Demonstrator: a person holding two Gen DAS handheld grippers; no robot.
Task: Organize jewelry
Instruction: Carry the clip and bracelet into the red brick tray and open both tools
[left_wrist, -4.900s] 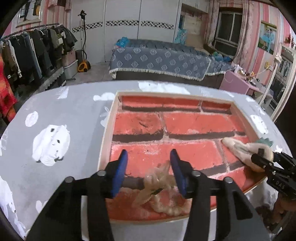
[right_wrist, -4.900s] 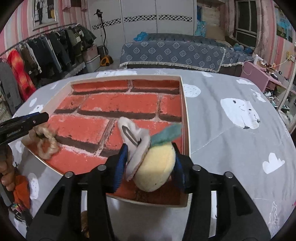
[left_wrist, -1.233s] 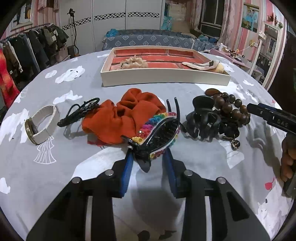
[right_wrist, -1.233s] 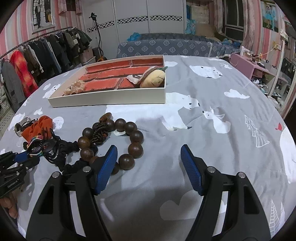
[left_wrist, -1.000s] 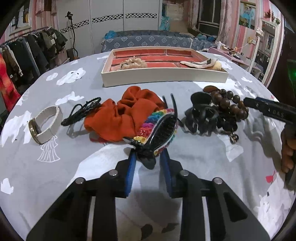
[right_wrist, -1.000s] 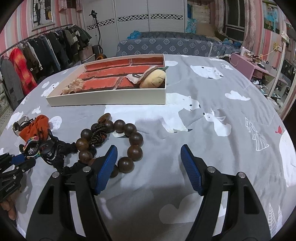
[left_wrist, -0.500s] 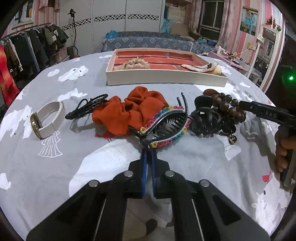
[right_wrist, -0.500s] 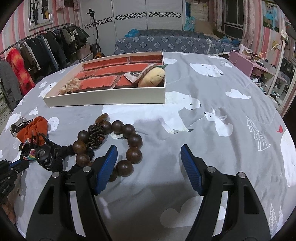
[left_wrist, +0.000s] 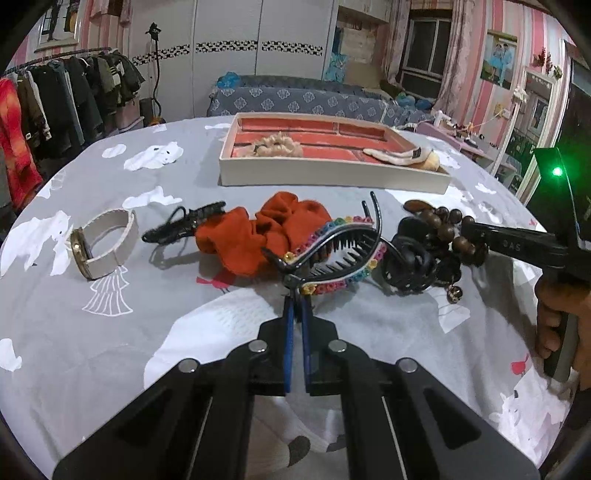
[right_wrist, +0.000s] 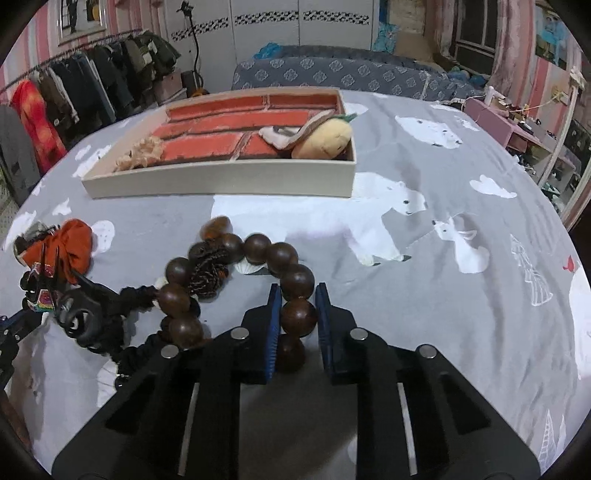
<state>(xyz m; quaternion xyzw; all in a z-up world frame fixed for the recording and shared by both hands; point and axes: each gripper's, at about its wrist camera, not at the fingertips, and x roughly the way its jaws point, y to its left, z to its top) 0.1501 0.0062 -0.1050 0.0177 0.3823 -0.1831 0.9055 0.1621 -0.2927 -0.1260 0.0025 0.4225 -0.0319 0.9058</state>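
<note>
The rainbow hair claw (left_wrist: 334, 254), lying on the grey cloth (left_wrist: 110, 332) against the orange scrunchie (left_wrist: 266, 229), is being pinched at its near lever by the left gripper (left_wrist: 294, 301), whose blades are pressed nearly together. Further right, the wooden bead bracelet (right_wrist: 258, 273) is being clamped by one bead in the right gripper (right_wrist: 298, 314), its nearest beads being hidden between the fingers. The brick-lined tray (right_wrist: 221, 181) is being left well behind, with its contents only partly seen over the wall.

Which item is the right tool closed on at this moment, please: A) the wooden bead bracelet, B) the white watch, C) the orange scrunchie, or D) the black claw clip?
A: in the right wrist view, the right tool pinches a brown bead of the wooden bead bracelet between its blue pads.
</note>
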